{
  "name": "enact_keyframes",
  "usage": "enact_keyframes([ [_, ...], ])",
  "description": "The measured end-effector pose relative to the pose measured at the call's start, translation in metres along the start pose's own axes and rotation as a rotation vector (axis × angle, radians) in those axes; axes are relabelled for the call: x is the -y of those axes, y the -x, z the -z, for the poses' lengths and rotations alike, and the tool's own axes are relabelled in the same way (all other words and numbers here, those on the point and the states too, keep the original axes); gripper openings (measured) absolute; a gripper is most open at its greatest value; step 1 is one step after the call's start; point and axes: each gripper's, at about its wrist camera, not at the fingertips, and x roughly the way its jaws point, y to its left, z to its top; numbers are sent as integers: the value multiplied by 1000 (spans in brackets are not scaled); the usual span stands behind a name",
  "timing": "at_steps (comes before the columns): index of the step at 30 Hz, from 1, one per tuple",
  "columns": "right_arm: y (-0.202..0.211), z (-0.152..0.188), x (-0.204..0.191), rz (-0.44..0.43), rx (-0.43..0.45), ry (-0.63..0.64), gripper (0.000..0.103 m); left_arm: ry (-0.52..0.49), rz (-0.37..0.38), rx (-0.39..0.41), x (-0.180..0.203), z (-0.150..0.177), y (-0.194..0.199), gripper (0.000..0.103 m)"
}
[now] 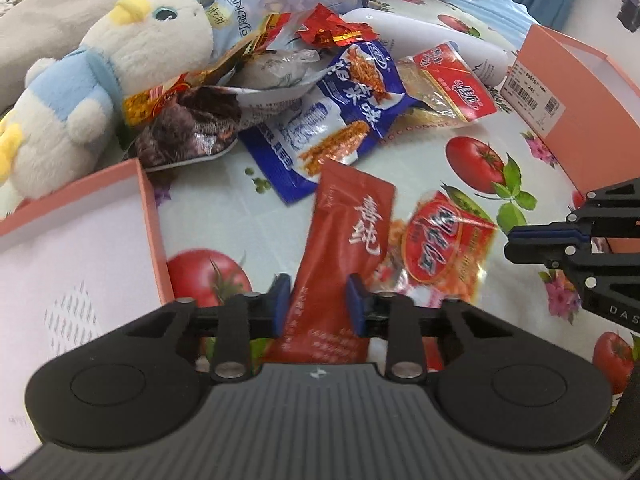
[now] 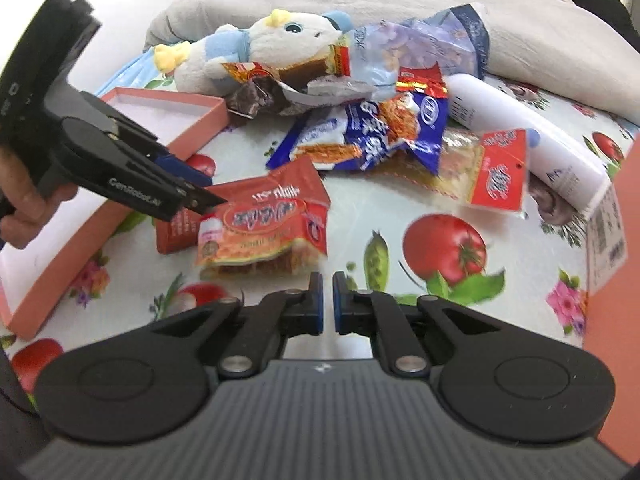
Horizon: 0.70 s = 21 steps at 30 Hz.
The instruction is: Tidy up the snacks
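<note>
A dark red sachet (image 1: 344, 240) lies on the tomato-print cloth, its near end between the blue pads of my left gripper (image 1: 318, 292), which is shut on it. In the right wrist view the left gripper (image 2: 212, 200) points down at that sachet (image 2: 176, 232), held by a hand (image 2: 24, 208). An orange-red snack packet (image 1: 436, 248) lies partly over the sachet (image 2: 264, 232). My right gripper (image 2: 328, 292) hovers just in front of that packet, shut with nothing between its pads; it also shows at the right edge (image 1: 512, 240). A blue noodle-snack bag (image 1: 340, 120) tops the pile behind.
A pink open box (image 1: 148, 200) sits at the left, another pink box (image 1: 580, 80) at the right. A plush bird (image 1: 120, 60), a white bottle (image 1: 440, 44), a red-and-clear packet (image 1: 452, 84) and several more bags crowd the back. A grey blanket (image 2: 540, 32) lies behind.
</note>
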Motion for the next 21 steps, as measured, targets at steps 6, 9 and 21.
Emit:
enact_keyframes([
  [6,11,5,4,-31,27,-47,10,79,-32,35,12,17,11,10],
  [9,17,0,2,-75,56,-62,10,134,-31,51,13,26,15,8],
  [21,5,-34,-14,-144,114,1,64,263,16,78,4,55,31,8],
])
